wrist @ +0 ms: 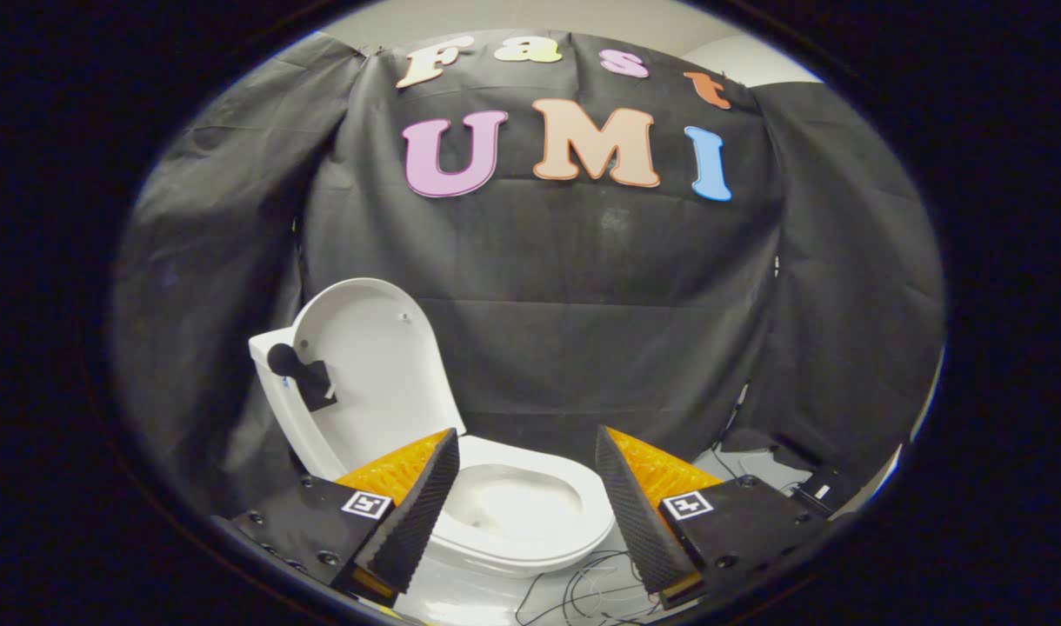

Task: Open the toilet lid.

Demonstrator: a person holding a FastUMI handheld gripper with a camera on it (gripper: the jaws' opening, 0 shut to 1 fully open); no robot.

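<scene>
Tool (527, 474) spread wide, holding nothing — toilet lid (376, 365) (upright) stands beyond its fingers.

- Toilet lid (370, 365): raised upright against the tank.
- Toilet seat (530, 530): down, bowl exposed.
- Gripper (527, 452): fingers spread apart, holding nothing, bowl between them.

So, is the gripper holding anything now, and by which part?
Nothing is held. The gripper has its fingers spread wide and empty, with the toilet bowl beyond them; the lid stands upright, untouched.
</scene>
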